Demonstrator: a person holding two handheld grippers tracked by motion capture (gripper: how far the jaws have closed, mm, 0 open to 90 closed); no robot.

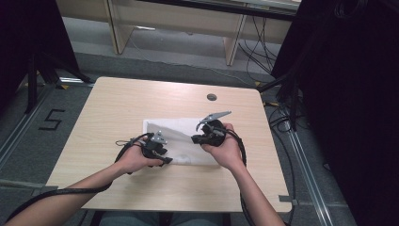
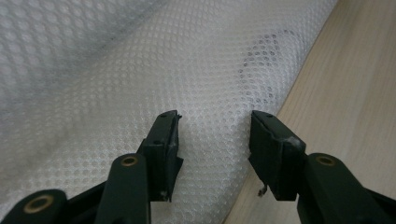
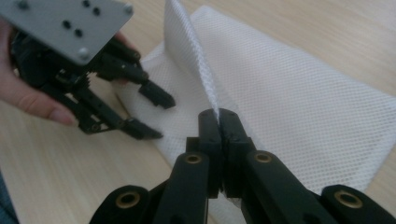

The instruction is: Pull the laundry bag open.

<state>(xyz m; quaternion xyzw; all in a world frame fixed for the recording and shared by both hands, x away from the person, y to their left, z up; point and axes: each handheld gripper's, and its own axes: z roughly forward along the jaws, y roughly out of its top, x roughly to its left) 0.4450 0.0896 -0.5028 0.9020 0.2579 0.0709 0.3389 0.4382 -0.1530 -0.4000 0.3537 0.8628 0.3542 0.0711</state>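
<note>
In the high view, one white mesh fabric bag (image 1: 181,141) lies flat in the middle of one light wooden table (image 1: 117,108). Two black grippers work on it. The left gripper (image 1: 165,160) sits at the lower left edge of the mesh, below the centre of the frame, and the right gripper (image 1: 196,138) is just right of centre, over the mesh. I also count one small dark round cap (image 1: 211,97) in the table top, towards the upper middle of the frame.

In the left gripper view, the two black jaws rise from the bottom and stand apart, released, with nothing pressed between them. The mesh fills the upper left, and its edge runs diagonally to the bare wood at the right. The pads (image 2: 166,140) hover just over this edge.

In the right gripper view, the jaws at the bottom centre are clenched on a thin fold of the mesh, which rises as a ridge towards the top middle. The left gripper, with its grey plate, shows in the upper left, jaws apart beside the same fold.

I judge that the step in hand is lifting one layer of the bag to open or fold it. The next move probably calls for the left gripper to close on the edge under it, while the right one keeps its pinch firm so the thin mesh does not slip.
</note>
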